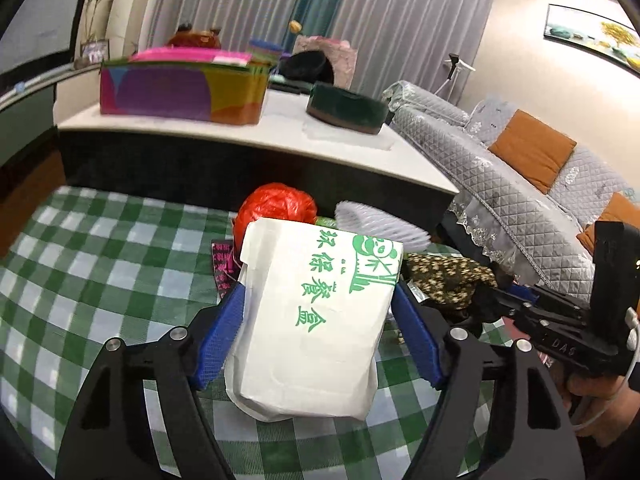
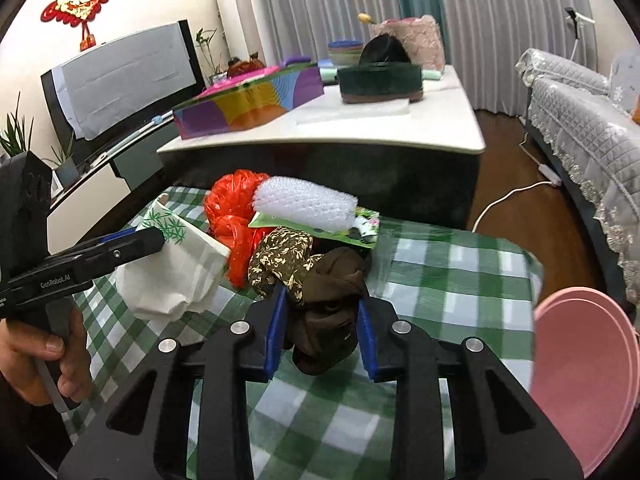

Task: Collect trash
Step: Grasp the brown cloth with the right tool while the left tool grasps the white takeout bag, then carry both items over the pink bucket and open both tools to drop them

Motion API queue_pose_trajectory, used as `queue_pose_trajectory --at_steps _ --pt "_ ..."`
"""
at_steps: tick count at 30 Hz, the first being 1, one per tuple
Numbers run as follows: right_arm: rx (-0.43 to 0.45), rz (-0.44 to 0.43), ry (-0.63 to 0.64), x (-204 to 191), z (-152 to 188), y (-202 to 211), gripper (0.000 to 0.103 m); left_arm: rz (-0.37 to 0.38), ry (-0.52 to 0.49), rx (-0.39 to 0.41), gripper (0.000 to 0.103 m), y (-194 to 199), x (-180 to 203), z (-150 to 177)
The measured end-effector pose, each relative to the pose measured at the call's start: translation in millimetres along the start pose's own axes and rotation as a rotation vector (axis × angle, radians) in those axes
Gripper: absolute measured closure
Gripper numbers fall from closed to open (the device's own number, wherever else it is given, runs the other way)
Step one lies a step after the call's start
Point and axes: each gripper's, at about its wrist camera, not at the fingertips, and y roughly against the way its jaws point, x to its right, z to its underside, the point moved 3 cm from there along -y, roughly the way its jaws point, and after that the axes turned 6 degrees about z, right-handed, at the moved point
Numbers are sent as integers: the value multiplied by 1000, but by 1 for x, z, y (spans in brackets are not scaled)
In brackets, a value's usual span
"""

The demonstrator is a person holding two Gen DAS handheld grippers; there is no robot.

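The white paper meal box printed with green characters and a panda (image 1: 316,312) sits between the blue pads of the left gripper (image 1: 318,328), which are pressed against its two sides; it appears lifted clear of the green-and-white checked cloth (image 1: 100,264). Its long axis runs forward along the fingers, away from the camera. Just right of that box, the right gripper (image 2: 322,332) pinches a dark brown crumpled cloth (image 2: 328,320), narrow around it, with a brown floral fabric (image 2: 280,260) draped over the cloth's top. Behind the box lie a red crumpled plastic bag (image 2: 232,208) and a white foam net sleeve (image 2: 308,202) on a green printed card (image 2: 332,230). Right of the box, at the frame edge, a pink round bin (image 2: 588,380) is cut off; its opening cannot be made out. The right gripper looks nearer to it.
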Motion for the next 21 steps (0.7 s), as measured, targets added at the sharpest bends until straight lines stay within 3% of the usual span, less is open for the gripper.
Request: queue_pose_trajectory --at_steps 13,21 --pt "98 63 -10 13 -9 80 71 15 -83 50 31 33 35 0" --pt "164 105 61 23 -31 134 71 29 -96 66 31 40 47 1"
